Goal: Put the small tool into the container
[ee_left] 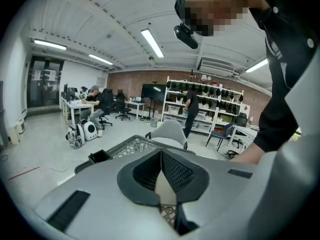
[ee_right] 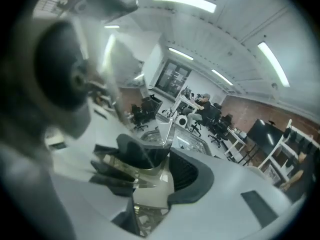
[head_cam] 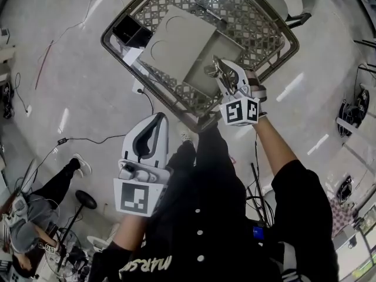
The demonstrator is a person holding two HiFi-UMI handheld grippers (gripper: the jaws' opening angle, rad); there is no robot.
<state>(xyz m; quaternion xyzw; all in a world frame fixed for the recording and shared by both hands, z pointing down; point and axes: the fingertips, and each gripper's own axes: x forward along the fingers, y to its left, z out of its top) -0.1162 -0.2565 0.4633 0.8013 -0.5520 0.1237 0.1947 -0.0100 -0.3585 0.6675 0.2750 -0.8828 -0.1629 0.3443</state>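
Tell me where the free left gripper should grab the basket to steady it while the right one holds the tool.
Take the basket by the thick rim on its left side, the one nearest the left gripper, probably coming down from above with the jaws astride it. That rim is a solid band over lattice walls. Those jaws are shut, so open them first.

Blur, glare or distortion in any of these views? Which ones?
Right gripper view: the upper left is a smeared, out-of-focus mass near the lens, and the small tool glints in the right gripper. Left gripper view: sharp, with heavy fisheye bending and a mosaic patch at the top. Head view: light streaks glare on the floor, and the basket is crisp.
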